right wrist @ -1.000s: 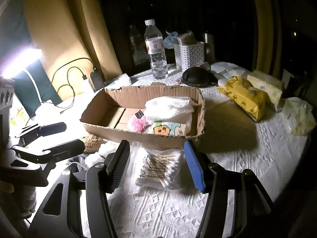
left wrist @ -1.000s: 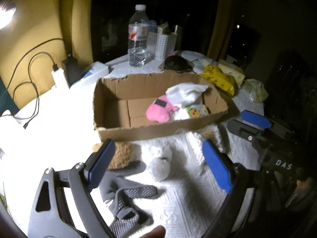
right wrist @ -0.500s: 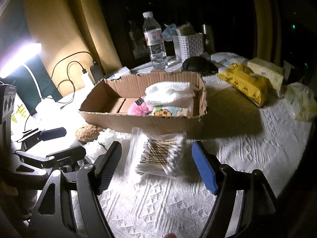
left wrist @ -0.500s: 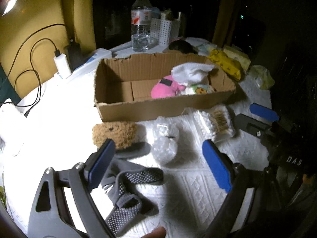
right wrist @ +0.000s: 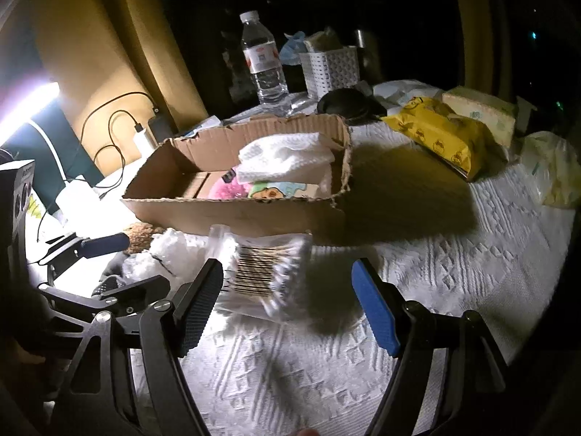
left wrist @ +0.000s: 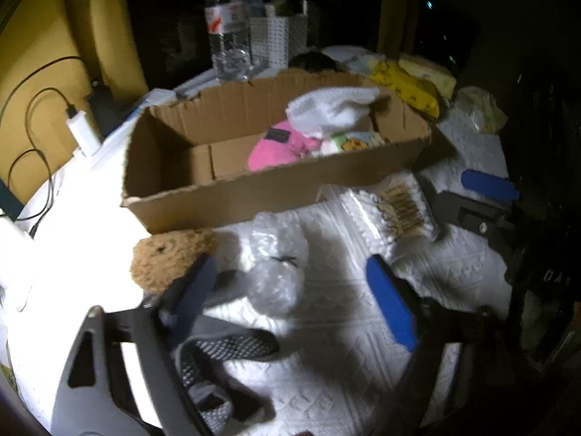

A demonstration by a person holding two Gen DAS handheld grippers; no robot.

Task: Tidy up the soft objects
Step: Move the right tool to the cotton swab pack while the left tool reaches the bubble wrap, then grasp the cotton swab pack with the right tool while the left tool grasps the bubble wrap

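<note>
Lower and closer to cardboard box [left wrist: 254, 189] than a second ago: left claw [left wrist: 290, 290] closing around bubble-wrap bundle [left wrist: 276, 272], untouched. Right claw [right wrist: 287, 305] released, wider, nearer cotton-swab bag [right wrist: 261, 272]. Grey sock [left wrist: 225, 348] part-hidden.

Right gripper [right wrist: 287, 301] stood open, black left finger and blue right finger wide apart over the white textured tablecloth [right wrist: 454, 272]. A clear plastic packet of cotton swabs [right wrist: 261, 272] lay just beyond the fingertips, nearer the left finger, no pad pressing it. Beyond it sat the shallow brown cardboard box [right wrist: 236, 210] holding a folded white cloth [right wrist: 287, 158] and a pink plush toy [right wrist: 227, 187]. Far side: clear plastic water bottle [right wrist: 263, 65], white perforated basket [right wrist: 332, 67]. Right: yellow wipes pack [right wrist: 439, 134].
</note>
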